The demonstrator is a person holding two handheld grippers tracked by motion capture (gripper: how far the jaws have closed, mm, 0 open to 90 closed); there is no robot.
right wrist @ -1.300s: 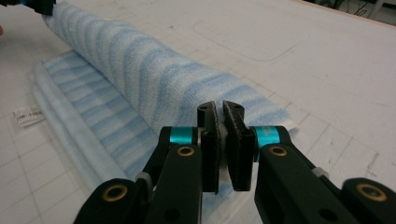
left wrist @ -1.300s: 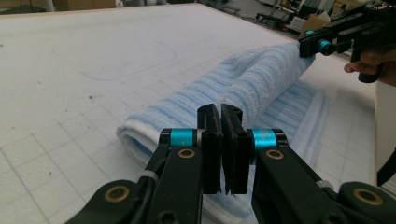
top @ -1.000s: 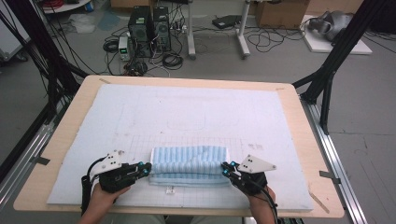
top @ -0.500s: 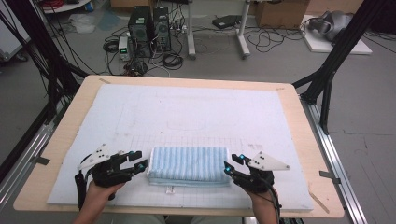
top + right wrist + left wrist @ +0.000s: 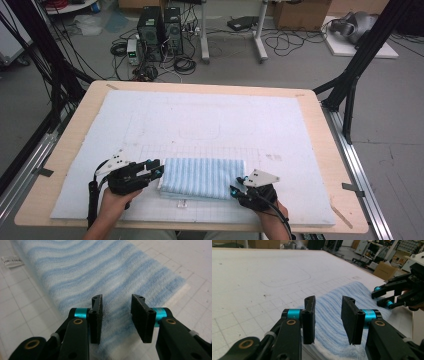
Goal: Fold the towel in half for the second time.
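Now both tongs, left gripper and right gripper, gape empty at opposite ends of the folded striped towel between them.

Left tool and right tool both low, jaws parted, empty.

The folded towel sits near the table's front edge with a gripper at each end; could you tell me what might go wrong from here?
1. Both the left gripper and the right gripper are open over the striped towel; shutting shallow may catch only the top layer, so the fold could open.
2. The towel lies near the table's front edge, so a pull towards the person might drag it off.
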